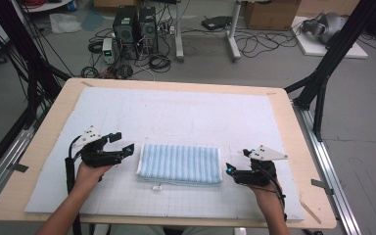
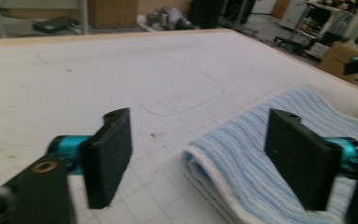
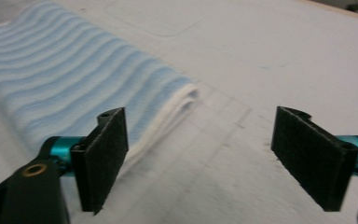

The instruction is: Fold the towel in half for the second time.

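Observation:
A folded towel (image 1: 179, 164) with light blue and white stripes lies flat on the white gridded mat (image 1: 176, 117), near the front middle. My left gripper (image 1: 121, 142) stands open just off the towel's left end, nothing between its jaws. In the left gripper view the towel (image 2: 270, 154) lies ahead at the right, its folded edge between the open left gripper (image 2: 205, 158) jaws. My right gripper (image 1: 236, 161) is open by the towel's right end. In the right gripper view the towel (image 3: 74, 79) stretches away at the left of the open right gripper (image 3: 209, 158).
The mat covers a wooden table (image 1: 54, 117) with black frame posts (image 1: 323, 73) at both back corners. A faint outline (image 1: 172, 126) is drawn on the mat behind the towel. Computers (image 1: 136, 27), cables and cardboard boxes (image 1: 271, 13) sit on the floor beyond.

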